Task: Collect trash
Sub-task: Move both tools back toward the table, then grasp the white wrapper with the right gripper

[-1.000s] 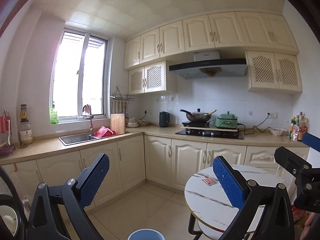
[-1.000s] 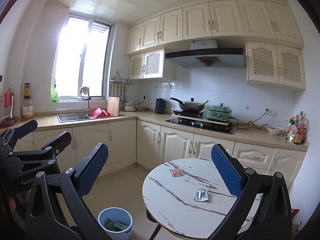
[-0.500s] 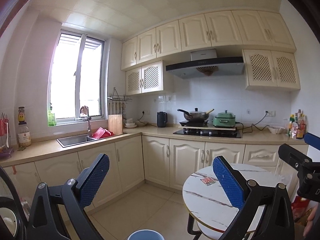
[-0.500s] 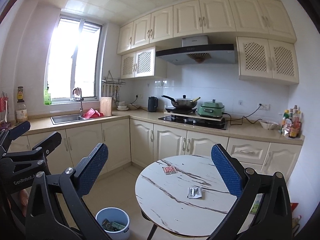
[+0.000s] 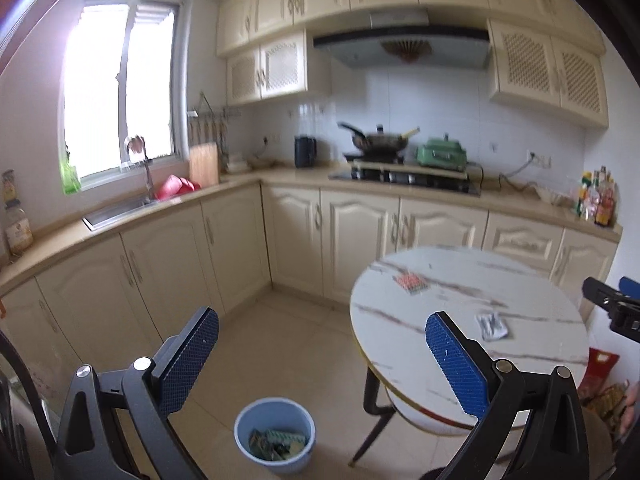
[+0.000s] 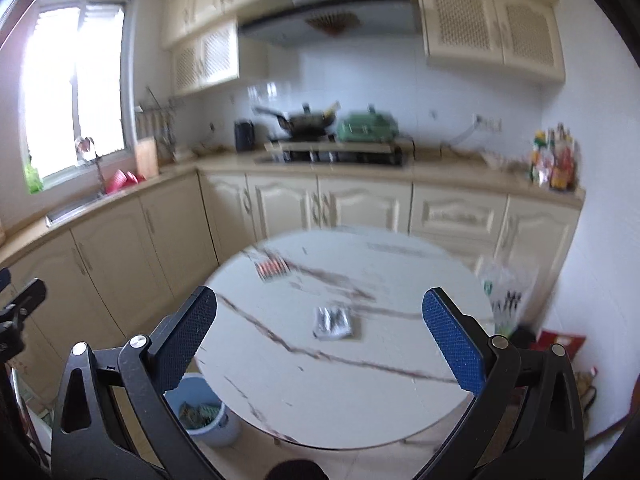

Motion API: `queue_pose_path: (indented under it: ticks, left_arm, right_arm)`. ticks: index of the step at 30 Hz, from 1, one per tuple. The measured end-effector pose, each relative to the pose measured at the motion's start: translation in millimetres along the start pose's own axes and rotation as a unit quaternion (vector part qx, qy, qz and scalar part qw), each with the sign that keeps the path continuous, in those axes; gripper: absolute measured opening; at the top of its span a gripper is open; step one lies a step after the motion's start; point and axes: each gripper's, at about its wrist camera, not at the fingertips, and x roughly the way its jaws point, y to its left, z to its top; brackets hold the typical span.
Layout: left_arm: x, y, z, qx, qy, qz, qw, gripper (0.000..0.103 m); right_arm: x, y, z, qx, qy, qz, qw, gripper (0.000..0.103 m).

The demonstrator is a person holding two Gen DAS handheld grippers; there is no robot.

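A round white marble table (image 6: 360,392) carries two pieces of trash: a silver wrapper (image 6: 334,322) near the middle and a red packet (image 6: 272,267) farther back. Both show in the left wrist view, the silver wrapper (image 5: 491,325) and the red packet (image 5: 411,282). A light blue bin (image 5: 275,434) with trash inside stands on the floor left of the table; it also shows in the right wrist view (image 6: 200,410). My left gripper (image 5: 322,362) is open and empty above the floor. My right gripper (image 6: 320,342) is open and empty, above the table with the silver wrapper between its fingers' line of sight.
L-shaped kitchen counter (image 5: 256,178) with cabinets runs behind, with sink (image 5: 116,210), stove and wok (image 5: 380,142). Bottles (image 6: 554,160) stand at the counter's right end. A plastic bag (image 6: 504,292) and red packages (image 6: 560,342) lie right of the table.
Both grippers have tilted downward and moved closer to the table. The table and bin now show lower and larger in both views. Both grippers stay open.
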Motion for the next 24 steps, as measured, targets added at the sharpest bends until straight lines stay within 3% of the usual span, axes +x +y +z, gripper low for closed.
queue_pose_path:
  ticks: [6, 13, 21, 24]
  left_arm:
    - [55, -6, 23, 0.018, 0.06, 0.003, 0.998, 0.102]
    - [113, 5, 51, 0.016, 0.101, 0.013, 0.9947, 0.102]
    - [183, 11, 65, 0.007, 0.14, 0.017, 0.99, 0.102]
    - [202, 9, 68, 0.006, 0.15, 0.01, 0.9886, 0.102]
  right_arm:
    - [100, -29, -31, 0.01, 0.118, 0.0, 0.993, 0.103]
    - [209, -31, -55, -0.014, 0.235, 0.013, 0.972, 0.103]
    - [271, -30, -57, -0.027, 0.273, -0.002, 0.962, 0.103]
    - [286, -35, -57, -0.018, 0.278, 0.013, 0.96, 0.103]
